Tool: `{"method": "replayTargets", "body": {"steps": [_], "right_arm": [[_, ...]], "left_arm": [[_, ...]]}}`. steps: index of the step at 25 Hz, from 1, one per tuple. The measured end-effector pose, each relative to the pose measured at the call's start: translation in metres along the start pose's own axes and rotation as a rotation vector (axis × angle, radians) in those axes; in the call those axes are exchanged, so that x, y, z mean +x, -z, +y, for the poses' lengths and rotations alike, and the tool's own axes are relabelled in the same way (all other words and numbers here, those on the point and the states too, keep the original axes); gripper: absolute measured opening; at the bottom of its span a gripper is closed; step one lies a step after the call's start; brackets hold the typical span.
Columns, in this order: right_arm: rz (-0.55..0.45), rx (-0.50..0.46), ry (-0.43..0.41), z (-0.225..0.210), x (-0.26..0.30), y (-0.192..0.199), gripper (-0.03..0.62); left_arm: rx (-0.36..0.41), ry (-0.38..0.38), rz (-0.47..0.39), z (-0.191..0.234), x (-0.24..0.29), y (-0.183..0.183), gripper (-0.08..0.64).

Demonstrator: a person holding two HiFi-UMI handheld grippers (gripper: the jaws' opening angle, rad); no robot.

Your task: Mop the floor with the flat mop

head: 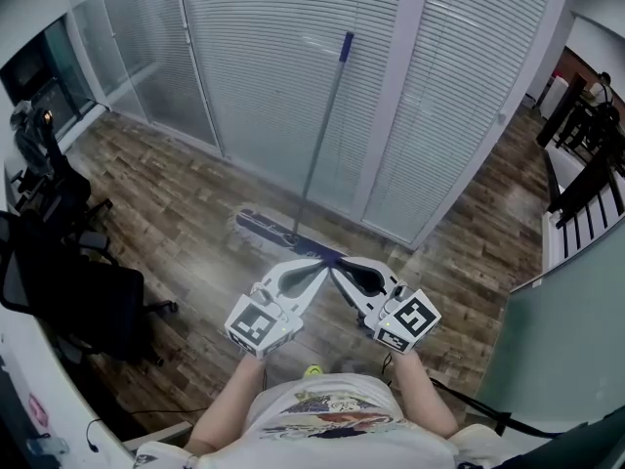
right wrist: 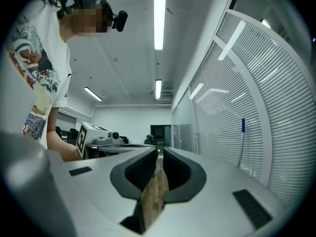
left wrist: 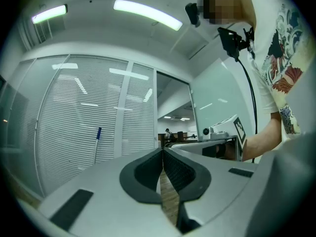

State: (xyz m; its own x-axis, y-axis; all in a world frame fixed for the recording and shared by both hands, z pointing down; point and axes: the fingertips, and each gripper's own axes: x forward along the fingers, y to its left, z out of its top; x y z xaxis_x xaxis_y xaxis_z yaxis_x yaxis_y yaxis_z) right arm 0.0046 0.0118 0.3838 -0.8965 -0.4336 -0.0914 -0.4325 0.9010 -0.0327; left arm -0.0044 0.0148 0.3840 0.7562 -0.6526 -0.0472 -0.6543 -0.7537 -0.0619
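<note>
- The flat mop (head: 314, 149) stands propped against the slatted glass partition (head: 244, 57). Its flat head (head: 266, 230) rests on the wood floor (head: 166, 203), and its blue-capped end (head: 346, 47) is up at twelve o'clock from the person.
- The left gripper (head: 317, 265) has its jaws pressed together with nothing between them; only floor shows through the slit.
- The right gripper (head: 339, 270) is the same, closed and empty. The two sets of tips nearly meet in front of the person.
- The mop head lies just beyond those tips, around eleven o'clock, close but not touching as far as I can see. The pole rises away from them towards twelve.
- I'd guess the pole is light, stiff and smooth metal, so it could slip or twist in the pads.
- The head probably swivels at its joint, so it will flop if lifted.
- It only leans there, so a nudge could send it sliding along the slats.
- The best hold, to my eye, is one gripper at mid-pole and the other higher, below the blue cap.
</note>
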Motion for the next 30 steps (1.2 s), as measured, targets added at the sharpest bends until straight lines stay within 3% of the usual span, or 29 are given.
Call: {"method": "replayTargets", "body": {"steps": [11,30], "right_arm": [[0.0,0.011,0.025,-0.058,0.026,0.011,0.054],[0.007,0.035,-0.068,-0.278,0.09,0.009,0.054]], "left_arm": [[0.047,-0.013,0.032,0.041,0.039,0.01,0.012],[0.045,-0.104,0.112,0.176,0.211,0.037,0.012]]}}
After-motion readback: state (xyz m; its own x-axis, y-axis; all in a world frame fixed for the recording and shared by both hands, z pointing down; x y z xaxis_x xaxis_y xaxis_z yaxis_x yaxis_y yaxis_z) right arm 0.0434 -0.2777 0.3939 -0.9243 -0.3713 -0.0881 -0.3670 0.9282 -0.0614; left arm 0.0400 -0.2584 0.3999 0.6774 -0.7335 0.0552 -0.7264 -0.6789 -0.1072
